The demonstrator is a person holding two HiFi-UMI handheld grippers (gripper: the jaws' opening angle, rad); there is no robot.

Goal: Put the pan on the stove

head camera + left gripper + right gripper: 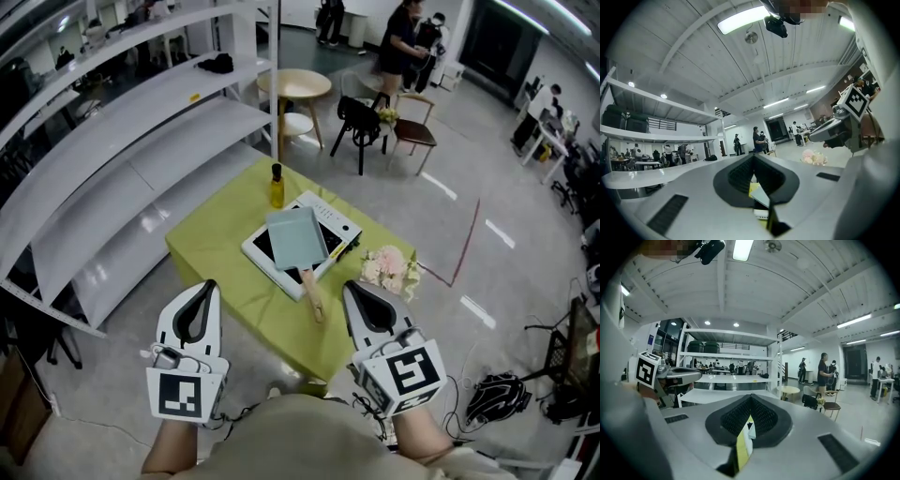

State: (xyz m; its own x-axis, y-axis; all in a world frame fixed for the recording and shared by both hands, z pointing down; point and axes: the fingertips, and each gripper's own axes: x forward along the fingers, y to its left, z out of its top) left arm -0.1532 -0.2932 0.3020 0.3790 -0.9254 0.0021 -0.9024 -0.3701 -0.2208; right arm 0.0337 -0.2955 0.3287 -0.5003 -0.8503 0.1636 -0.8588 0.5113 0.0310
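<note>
A light blue square pan (297, 236) with a wooden handle (312, 293) lies on the white stove (335, 224), which stands on the green-covered table (216, 246). The handle points toward me. Both grippers are held near my body, short of the table's near corner and apart from the pan. My left gripper (208, 284) is shut with nothing in it; in the left gripper view its jaws (753, 156) meet, and a sliver of pan and cloth shows below them. Also shut and empty is my right gripper (349, 286), whose jaws (750, 397) are closed in its own view.
A yellow oil bottle (277, 186) stands behind the stove, and pink flowers (391, 269) lie at the table's right corner. White shelving (122, 141) runs along the left. A round table (293, 84) and chairs (414, 129) stand beyond, with people farther back.
</note>
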